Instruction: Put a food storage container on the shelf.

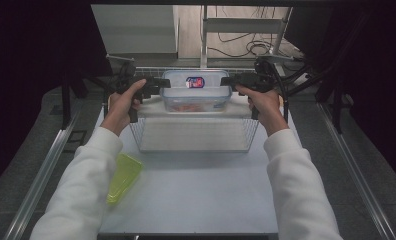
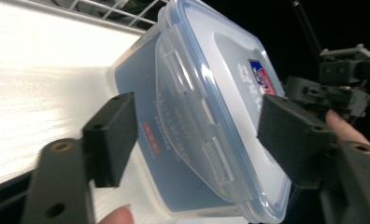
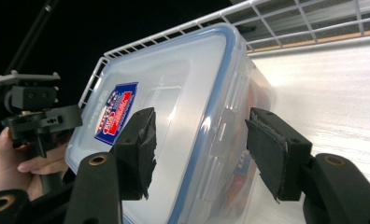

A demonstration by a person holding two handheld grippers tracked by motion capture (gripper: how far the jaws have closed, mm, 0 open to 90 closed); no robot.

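Note:
A clear plastic box [image 1: 196, 95] with a blue-rimmed snap lid and a red and blue label sits at the far end of a white wire basket [image 1: 196, 149]. Something orange shows faintly inside it. My left gripper [image 1: 156, 85] is at the box's left end. In the left gripper view its jaws [image 2: 199, 140] stand apart on either side of the lid's edge [image 2: 192, 116], with gaps at both pads. My right gripper [image 1: 231, 81] is at the box's right end. Its jaws [image 3: 202, 151] likewise straddle the lid rim [image 3: 206, 116] without pressing on it.
A translucent green lid [image 1: 123, 176] lies on the white table [image 1: 201, 195] near the left forearm. Metal rails run along both table sides. Dark stands and cables crowd the space behind the basket.

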